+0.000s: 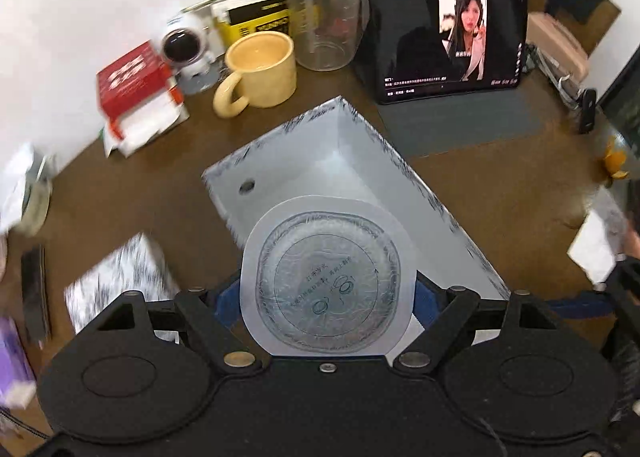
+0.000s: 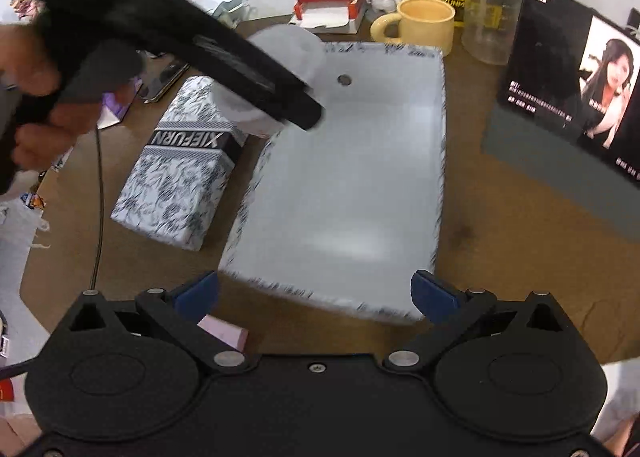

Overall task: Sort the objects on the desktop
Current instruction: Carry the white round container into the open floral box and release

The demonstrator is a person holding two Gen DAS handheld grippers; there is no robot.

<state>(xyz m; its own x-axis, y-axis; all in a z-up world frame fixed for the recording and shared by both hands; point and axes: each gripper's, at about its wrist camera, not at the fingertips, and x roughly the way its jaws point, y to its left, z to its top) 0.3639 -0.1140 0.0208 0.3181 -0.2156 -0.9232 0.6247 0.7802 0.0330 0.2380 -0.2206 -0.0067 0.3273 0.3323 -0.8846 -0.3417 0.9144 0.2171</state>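
Note:
My left gripper [image 1: 326,299] is shut on a sealed round plastic cup [image 1: 328,281] with a printed foil lid, held over the near end of an open white box [image 1: 304,173] with a black patterned rim. From the right wrist the same cup [image 2: 280,53] shows as a pale blur under the left gripper body [image 2: 224,57], above the far left corner of the box [image 2: 360,177]. My right gripper [image 2: 316,293] stands open at the box's near edge, holding nothing. The box's patterned lid [image 2: 184,165], marked XIEFURN, lies left of it.
A yellow mug [image 1: 260,71], clear measuring jug [image 1: 324,9], astronaut figure [image 1: 186,47], red tissue pack [image 1: 136,85] and yellow box line the back. A tablet [image 1: 448,37] stands on a grey mat at the right. A pink eraser-like block [image 2: 224,331] lies by my right gripper's left finger.

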